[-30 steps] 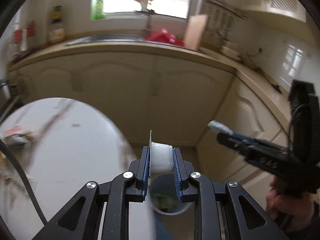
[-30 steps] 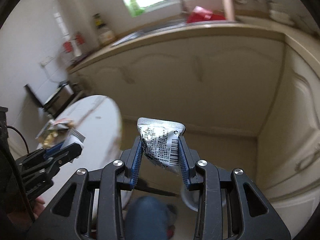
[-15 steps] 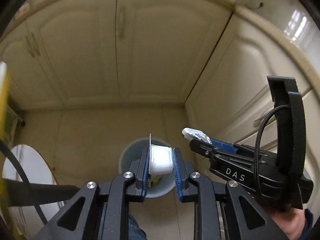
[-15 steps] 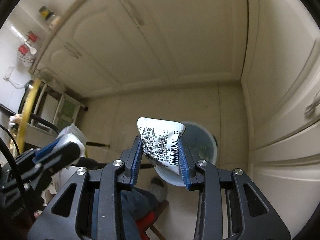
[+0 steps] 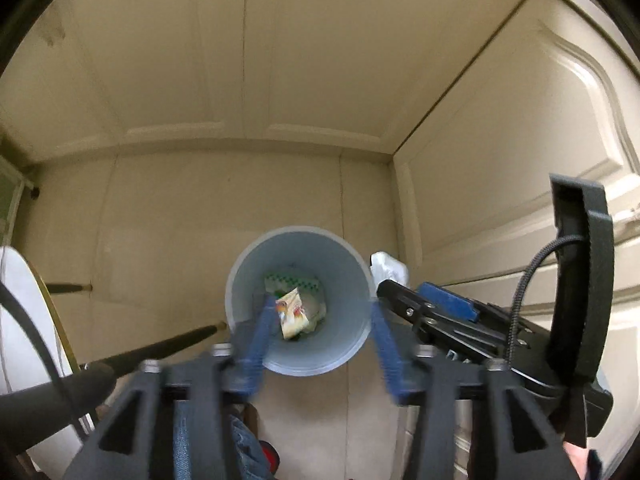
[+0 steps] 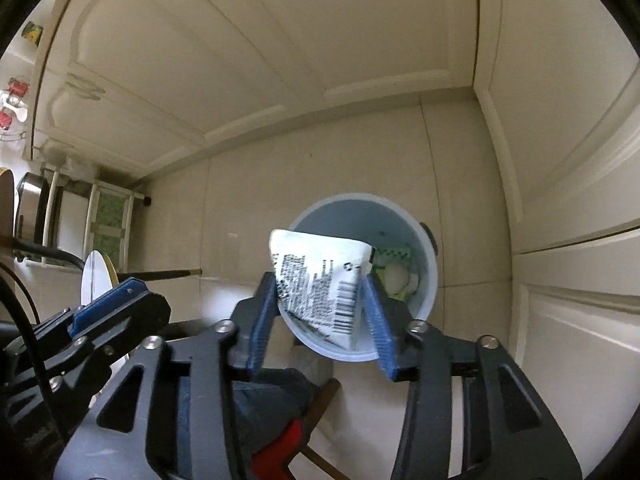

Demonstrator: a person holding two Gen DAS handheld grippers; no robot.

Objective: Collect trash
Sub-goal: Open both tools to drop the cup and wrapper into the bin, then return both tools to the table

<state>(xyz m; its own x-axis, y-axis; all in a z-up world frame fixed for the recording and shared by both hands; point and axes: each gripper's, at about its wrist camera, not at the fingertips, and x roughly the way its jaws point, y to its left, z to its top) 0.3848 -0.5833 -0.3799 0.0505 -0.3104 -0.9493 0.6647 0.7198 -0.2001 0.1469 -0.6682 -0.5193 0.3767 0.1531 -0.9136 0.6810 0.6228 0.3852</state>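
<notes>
Pointing steeply down, both grippers are seen over a round, pale blue plastic bin (image 5: pixel 298 354) w/ smooth tapered walls, standing on a beige tiled floor (image 5: pixel 200 220) in the corner of cream panelled cabinet doors (image 5: pixel 320 60).

The left gripper (image 5: pixel 320 326), black frame w/ ribbed blue pads, is blurred; its jaws have just been opening and are now spread wide, nothing between them, the bin mouth framed in the gap. Inside the bin a small white cup-shaped piece (image 6: pixel 396 278) is seen beside a green-and-white checked paper (image 5: pixel 294 282) and a crumpled printed snack wrapper (image 5: pixel 292 312).

The right gripper (image 6: pixel 322 284) is of the same build. A crinkled silver-white foil wrapper (image 6: pixel 320 288), roughly triangular, w/ black print and a barcode, is seen between its blue pads, above the near rim of the bin. Its jaws have just been opening as well; the left pad is still at the foil, but whether the right pad still presses on it cannot be told.

A white round bench (image 5: pixel 24 320) edge w/ a yellowish rim is seen at far left in the left view. Blue denim (image 6: pixel 272 396) of the person's leg is visible below the jaws.
</notes>
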